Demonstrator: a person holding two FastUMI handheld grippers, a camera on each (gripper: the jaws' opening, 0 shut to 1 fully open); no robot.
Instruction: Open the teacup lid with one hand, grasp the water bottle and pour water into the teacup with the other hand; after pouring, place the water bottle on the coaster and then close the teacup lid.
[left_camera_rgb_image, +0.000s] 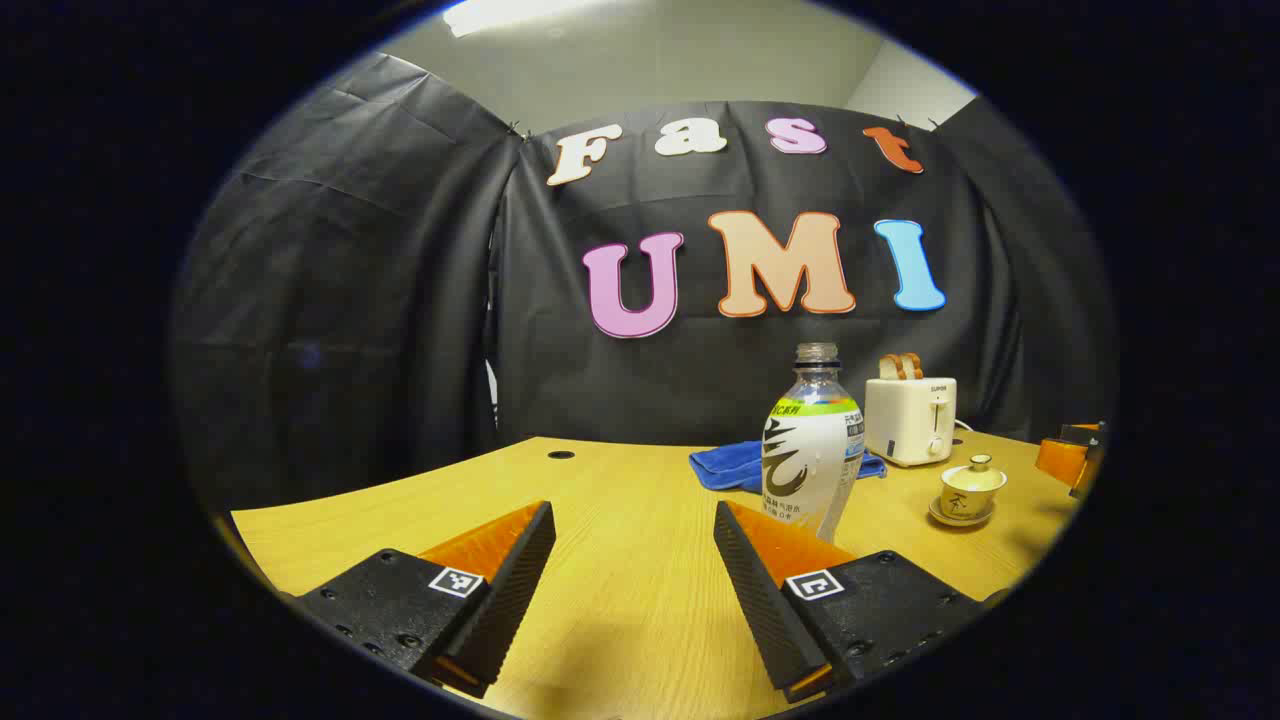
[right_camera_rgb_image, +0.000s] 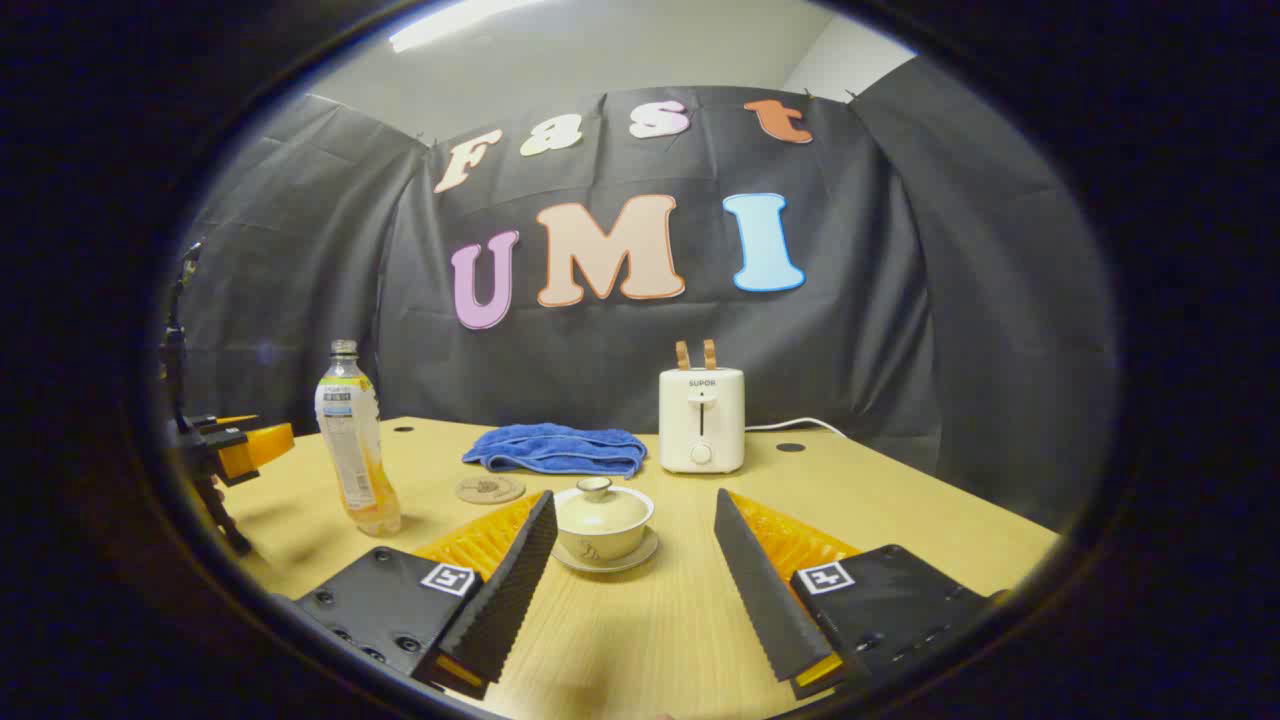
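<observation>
**Both grippers open above the desk, bottle and teacup untouched**

In the left gripper view, the left gripper (left_camera_rgb_image: 634, 520) hangs low over the wooden desk (left_camera_rgb_image: 620, 600) with its jaws spread wide and nothing between them. The water bottle (left_camera_rgb_image: 812, 450) stands upright just ahead and a little to the right of the right-hand finger, with no cap on its neck. Behind the bottle lies a blue cloth (left_camera_rgb_image: 730, 465). Further right stands a white toaster (left_camera_rgb_image: 910, 420) with two slices of bread in its slots, and in front of it the teacup (left_camera_rgb_image: 972, 492) sits on its saucer with the lid (left_camera_rgb_image: 975, 472) on. At the far right edge of this view part of the other gripper shows.

In the right gripper view, the right gripper (right_camera_rgb_image: 634, 515) also has its jaws released and holds nothing. The teacup (right_camera_rgb_image: 603, 530) sits on its saucer just ahead, between the two fingers but touching neither, and nearer the left-hand one. Its lid (right_camera_rgb_image: 600, 505) is in place, knob upward. The round coaster (right_camera_rgb_image: 489, 489) lies flat on the desk (right_camera_rgb_image: 900, 500) left of the cup, bare, and in front of the blue cloth (right_camera_rgb_image: 555, 448). The water bottle (right_camera_rgb_image: 355, 440) stands upright well to the left of the coaster, apart from it. The toaster (right_camera_rgb_image: 701, 420) stands behind the cup, its cord trailing right. At the left edge of this view the other gripper shows beside the bottle, not touching it.
</observation>
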